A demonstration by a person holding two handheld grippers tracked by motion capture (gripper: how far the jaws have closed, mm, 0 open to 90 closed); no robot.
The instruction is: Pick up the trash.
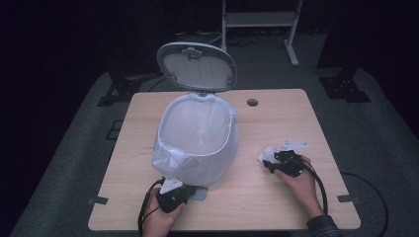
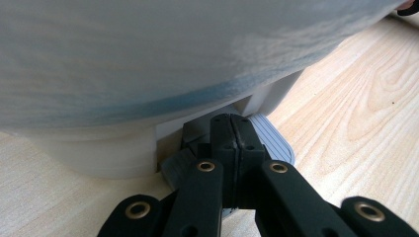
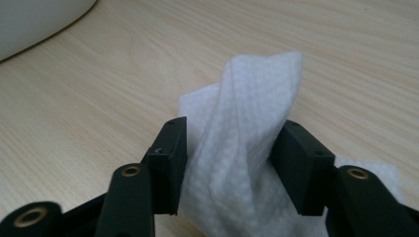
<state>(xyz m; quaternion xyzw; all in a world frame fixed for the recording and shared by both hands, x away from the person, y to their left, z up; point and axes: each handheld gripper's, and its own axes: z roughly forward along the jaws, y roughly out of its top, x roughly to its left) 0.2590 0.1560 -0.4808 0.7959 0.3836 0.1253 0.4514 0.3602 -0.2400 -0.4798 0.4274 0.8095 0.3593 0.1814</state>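
A white pedal bin [image 1: 197, 138] lined with a thin plastic bag [image 2: 173, 49] stands mid-table, its lid [image 1: 197, 66] raised upright. My left gripper [image 1: 190, 191] lies low at the bin's front foot, shut, with its joined tips [image 2: 232, 126] resting on the grey ribbed pedal [image 2: 276, 145]. To the right, a white paper tissue [image 3: 262, 84] lies on the wood. My right gripper [image 3: 230, 143] has both pads against it, and the tissue is bunched into an upright ridge between them. From above, that gripper [image 1: 269, 165] points left toward the bin, with the tissue [image 1: 267, 154] at its tips.
The light wooden table [image 1: 276, 113] has a small round hole [image 1: 252, 102] behind the bin. Bare wood lies between the bin and the right hand. The bin's white wall [image 3: 29, 19] shows at the top left of the right gripper view. Cables trail from both grippers toward the near edge.
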